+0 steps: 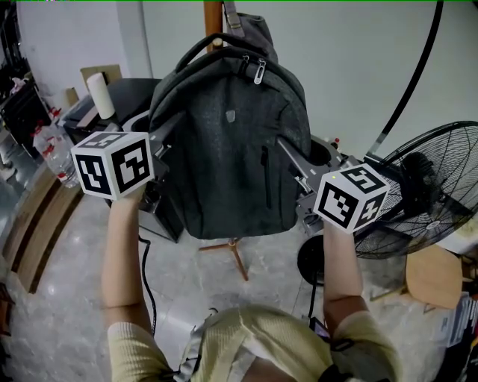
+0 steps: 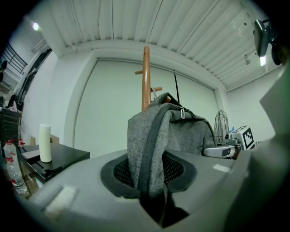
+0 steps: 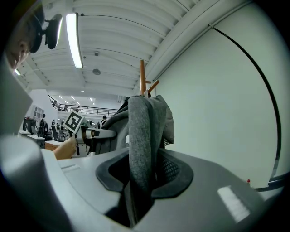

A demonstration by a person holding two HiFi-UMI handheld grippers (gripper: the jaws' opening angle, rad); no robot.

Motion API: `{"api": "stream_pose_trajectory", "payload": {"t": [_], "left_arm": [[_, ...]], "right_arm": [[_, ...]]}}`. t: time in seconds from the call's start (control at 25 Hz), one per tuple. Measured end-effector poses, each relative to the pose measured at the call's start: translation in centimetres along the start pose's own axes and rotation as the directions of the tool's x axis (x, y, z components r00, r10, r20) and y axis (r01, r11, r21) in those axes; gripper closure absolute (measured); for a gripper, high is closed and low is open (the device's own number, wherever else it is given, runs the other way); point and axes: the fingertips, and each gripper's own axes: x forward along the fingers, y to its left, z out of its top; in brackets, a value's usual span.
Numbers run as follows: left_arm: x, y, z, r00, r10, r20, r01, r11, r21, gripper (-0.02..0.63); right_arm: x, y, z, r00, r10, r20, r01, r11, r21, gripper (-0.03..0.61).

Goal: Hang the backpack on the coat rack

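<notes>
A dark grey backpack [image 1: 231, 149] is held upright in front of the wooden coat rack [image 1: 213, 19]. Its top handle [image 1: 196, 46] arches up against the pole; whether it rests on a peg I cannot tell. My left gripper [image 1: 163, 145] is shut on the pack's left edge, where grey fabric and a zipper seam [image 2: 152, 149] are pinched between its jaws. My right gripper [image 1: 297, 170] is shut on the right edge, and a fold of fabric [image 3: 139, 140] fills its jaws. The rack's pole [image 2: 146, 77] and its pegs [image 3: 152, 86] rise behind the pack.
The rack's legs [image 1: 233, 252] spread on the floor below the pack. A large floor fan [image 1: 429, 186] stands at the right, with a wooden stool [image 1: 433, 276] in front of it. At the left, a black table [image 1: 123, 97] carries a white cylinder [image 1: 100, 95]; bottles [image 1: 51, 149] stand beside it.
</notes>
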Motion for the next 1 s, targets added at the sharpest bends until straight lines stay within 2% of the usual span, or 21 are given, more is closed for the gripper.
{"api": "stream_pose_trajectory", "payload": {"t": [0.28, 0.76, 1.0], "left_arm": [[0.2, 0.2, -0.2, 0.999, -0.004, 0.047, 0.004, 1.0, 0.007, 0.514], [-0.2, 0.1, -0.1, 0.987, 0.005, 0.161, -0.019, 0.996, 0.089, 0.499], [-0.5, 0.0, 0.0, 0.981, 0.015, 0.191, -0.038, 0.992, 0.118, 0.485]], "right_arm": [[0.4, -0.6, -0.3, 1.0, -0.003, 0.012, 0.003, 1.0, -0.006, 0.462], [0.8, -1.6, -0.7, 0.998, -0.029, 0.056, 0.031, 0.999, -0.041, 0.445], [0.7, -1.8, -0.8, 0.996, -0.033, 0.084, 0.038, 0.997, -0.064, 0.431]]}}
